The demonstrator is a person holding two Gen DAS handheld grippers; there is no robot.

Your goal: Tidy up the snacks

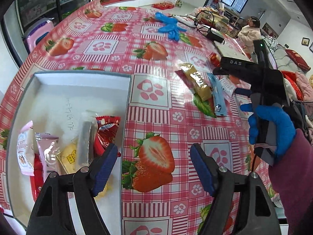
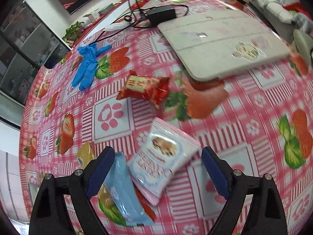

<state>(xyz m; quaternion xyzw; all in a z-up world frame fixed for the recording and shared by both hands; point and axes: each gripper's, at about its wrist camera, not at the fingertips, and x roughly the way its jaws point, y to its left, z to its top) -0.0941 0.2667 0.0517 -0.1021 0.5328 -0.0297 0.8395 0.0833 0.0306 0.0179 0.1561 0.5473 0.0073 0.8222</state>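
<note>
A white tray (image 1: pixel 64 84) at the left holds several wrapped snacks, among them a red packet (image 1: pixel 106 131) and a pink one (image 1: pixel 47 148). My left gripper (image 1: pixel 154 166) is open and empty over the tablecloth, just right of the tray's edge. My right gripper (image 2: pixel 158 168) is open above a white and pink snack packet (image 2: pixel 164 160) that lies flat between its fingers, untouched. A light blue packet (image 2: pixel 121 188) and a gold packet (image 2: pixel 84 154) lie by its left finger. A red packet (image 2: pixel 144 90) lies farther off. A blue-gloved hand (image 1: pixel 273 129) holds the right gripper's handle.
A strawberry-print tablecloth (image 1: pixel 156 117) covers the table. A pair of blue gloves (image 2: pixel 88 66) lies at the far left. A white foam board (image 2: pixel 221 47) and a black power adapter (image 2: pixel 160 13) with cables sit at the far side. A person (image 1: pixel 250 33) stands beyond the table.
</note>
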